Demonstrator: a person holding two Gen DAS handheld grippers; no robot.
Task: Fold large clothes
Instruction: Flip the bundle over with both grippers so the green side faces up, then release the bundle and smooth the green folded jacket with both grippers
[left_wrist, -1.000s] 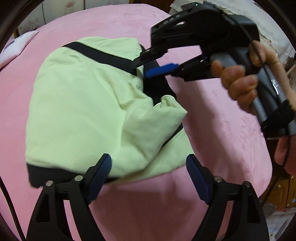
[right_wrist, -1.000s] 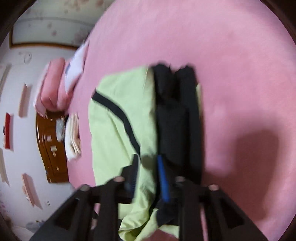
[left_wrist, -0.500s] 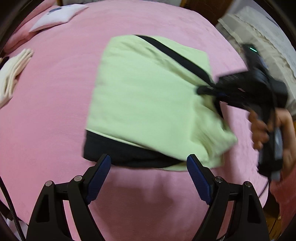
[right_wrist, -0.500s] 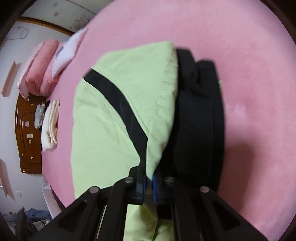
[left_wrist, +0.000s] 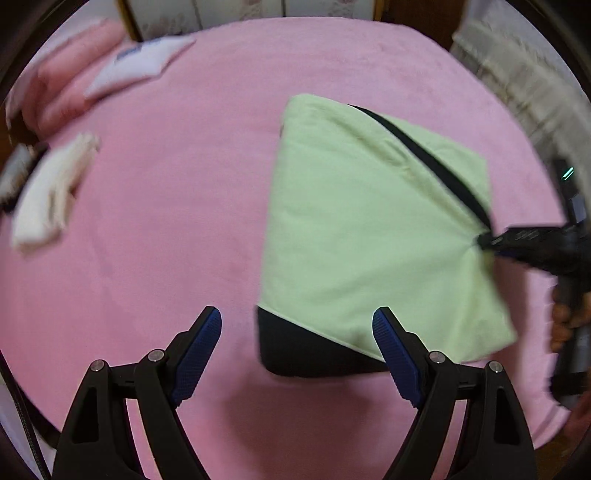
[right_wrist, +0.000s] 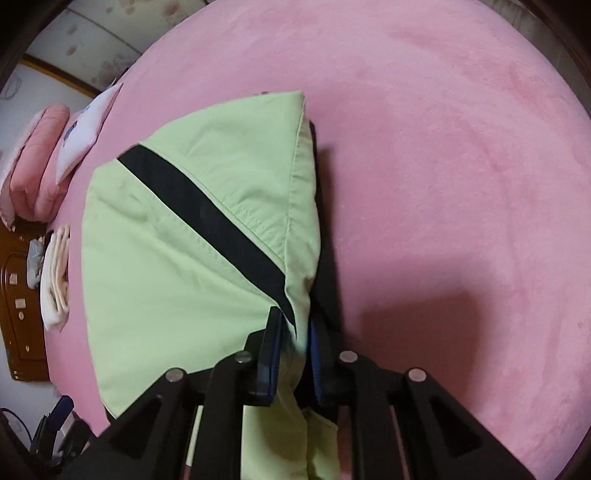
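Observation:
A light green garment (left_wrist: 362, 229) with a black stripe and black underlayer lies folded on the pink bed (left_wrist: 177, 229). My left gripper (left_wrist: 297, 314) hovers open above the garment's near black corner, touching nothing. My right gripper (left_wrist: 491, 242) pinches the garment's right edge where the black stripe ends, and creases fan out from the pinch. In the right wrist view the green garment (right_wrist: 177, 266) runs up between the blue pads of the right gripper (right_wrist: 294, 326); its jaws are opening slightly with the fabric still between them. A hand (left_wrist: 565, 325) holds that gripper.
A white pillow (left_wrist: 136, 66) and a pink rolled blanket (left_wrist: 62, 96) lie at the bed's far left. A folded cream cloth (left_wrist: 51, 192) sits at the left edge. A wooden cabinet (right_wrist: 18, 295) stands beyond the bed. A lace curtain (left_wrist: 517, 92) hangs at the right.
My right gripper closed on the garment's edge and drew the loose green flap flat. The left gripper swung away leftward, staying open, so the garment now sits right of centre in its view.

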